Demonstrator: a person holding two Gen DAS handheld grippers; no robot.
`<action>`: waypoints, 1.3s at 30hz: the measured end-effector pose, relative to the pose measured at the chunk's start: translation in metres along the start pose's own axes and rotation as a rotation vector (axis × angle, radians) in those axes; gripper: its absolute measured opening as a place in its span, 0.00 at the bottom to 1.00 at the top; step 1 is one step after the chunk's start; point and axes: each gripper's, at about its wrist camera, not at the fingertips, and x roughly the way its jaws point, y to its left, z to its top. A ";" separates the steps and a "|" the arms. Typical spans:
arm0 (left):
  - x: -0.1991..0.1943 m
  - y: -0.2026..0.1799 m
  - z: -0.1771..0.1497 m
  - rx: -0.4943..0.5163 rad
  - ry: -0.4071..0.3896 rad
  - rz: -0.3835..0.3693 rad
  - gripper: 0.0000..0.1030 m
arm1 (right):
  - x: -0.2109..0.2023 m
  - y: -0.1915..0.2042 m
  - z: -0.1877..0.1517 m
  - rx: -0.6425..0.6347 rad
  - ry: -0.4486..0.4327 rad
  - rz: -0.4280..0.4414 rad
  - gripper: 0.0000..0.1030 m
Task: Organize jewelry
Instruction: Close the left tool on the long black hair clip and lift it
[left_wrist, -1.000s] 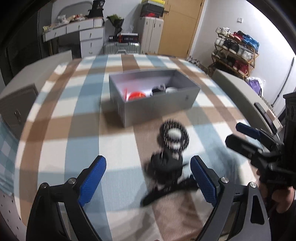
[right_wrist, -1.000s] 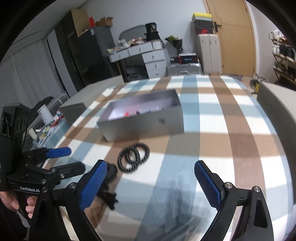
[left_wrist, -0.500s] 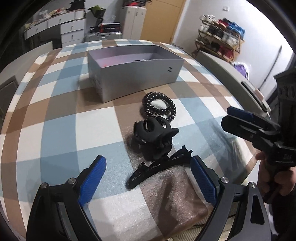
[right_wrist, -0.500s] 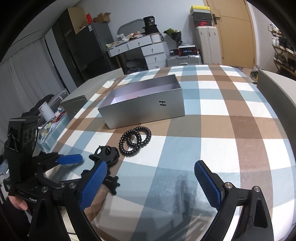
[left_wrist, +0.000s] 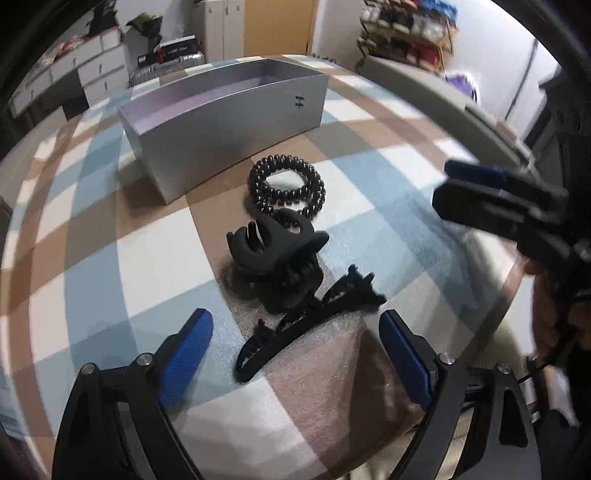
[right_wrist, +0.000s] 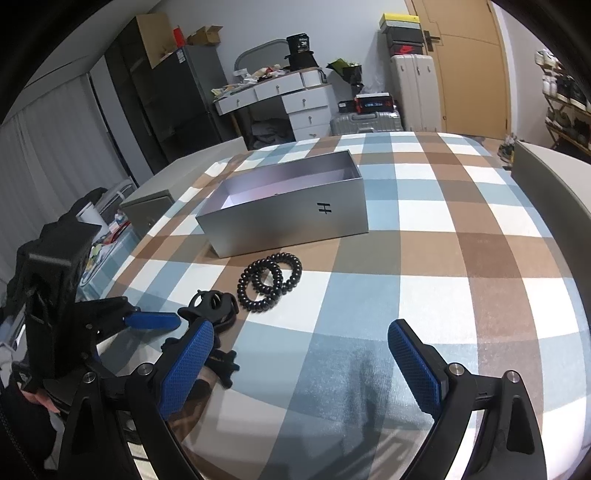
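Observation:
A black claw clip and a long black toothed hair clip lie on the checked cloth, with two black spiral hair ties just beyond them. Behind stands the open grey box. My left gripper points steeply down over the long clip. Its jaws are closing, one either side of the clip, and the pads touch nothing. In the right wrist view its blue pad sits beside the claw clip. My right gripper hangs open over bare cloth, right of the clips.
The checked cloth covers a rounded table whose near edge is close under both grippers. A grey padded seat stands at the right. A hand holds the right gripper's handle. Drawers, suitcases and a shoe rack stand far behind.
My left gripper has come down and closer to the clips and has rolled; the box now shows only its side. The right gripper has stayed in place.

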 end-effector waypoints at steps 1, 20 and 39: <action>0.000 -0.003 -0.001 0.026 0.010 0.010 0.81 | 0.000 0.000 0.000 0.000 0.001 -0.003 0.93; -0.005 -0.008 0.006 -0.022 0.054 -0.105 0.35 | -0.002 -0.014 -0.006 0.056 -0.005 0.007 0.93; -0.006 -0.029 0.001 0.030 0.029 -0.029 0.09 | -0.012 -0.007 0.004 0.047 -0.029 0.043 0.93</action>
